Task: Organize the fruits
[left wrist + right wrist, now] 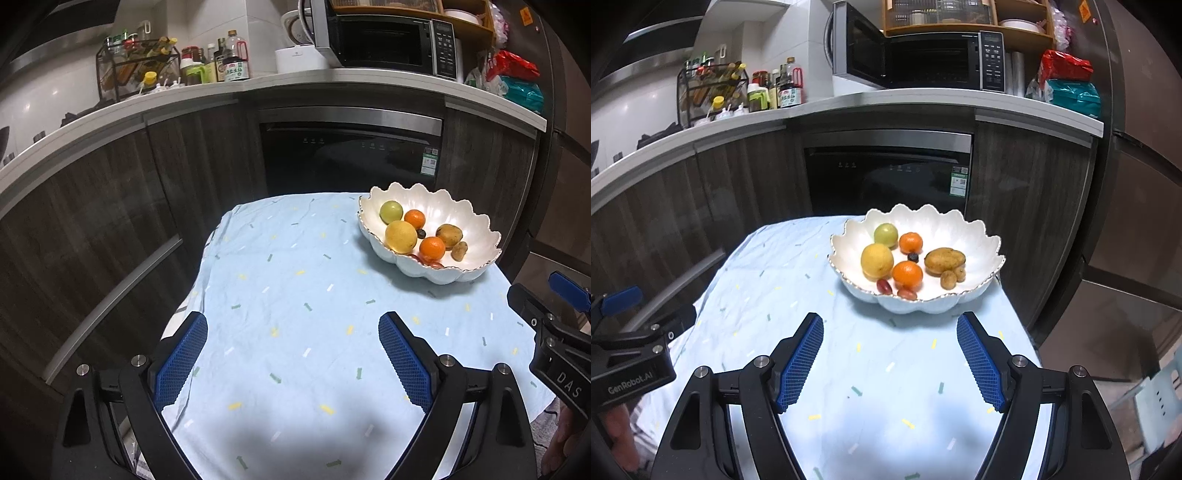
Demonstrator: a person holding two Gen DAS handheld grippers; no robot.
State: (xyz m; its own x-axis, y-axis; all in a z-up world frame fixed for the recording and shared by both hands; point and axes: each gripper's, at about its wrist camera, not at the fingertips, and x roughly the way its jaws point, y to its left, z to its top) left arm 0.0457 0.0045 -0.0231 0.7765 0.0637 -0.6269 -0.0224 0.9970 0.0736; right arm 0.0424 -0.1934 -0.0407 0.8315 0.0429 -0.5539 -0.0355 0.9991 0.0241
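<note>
A white scalloped bowl [945, 229] stands on the light blue tablecloth [820, 354] near the table's far right corner. In it lie a yellow citrus fruit [877, 260], a green round fruit [885, 234], two oranges [907, 274], a brown oblong fruit [944, 261], small brown fruits [948, 279], a dark berry [913, 257] and red grapes [884, 286]. My right gripper [889, 319] is open and empty, just short of the bowl's near rim. My left gripper [291, 321] is open and empty over bare cloth, with the bowl [476, 225] ahead to its right.
Dark cabinets and a built-in dishwasher [886, 177] stand right behind the table. The counter above holds a microwave [923, 59], bottles and a wire rack [713, 92]. A refrigerator [1137, 147] rises to the right. The cloth hangs over the table's left edge [207, 266].
</note>
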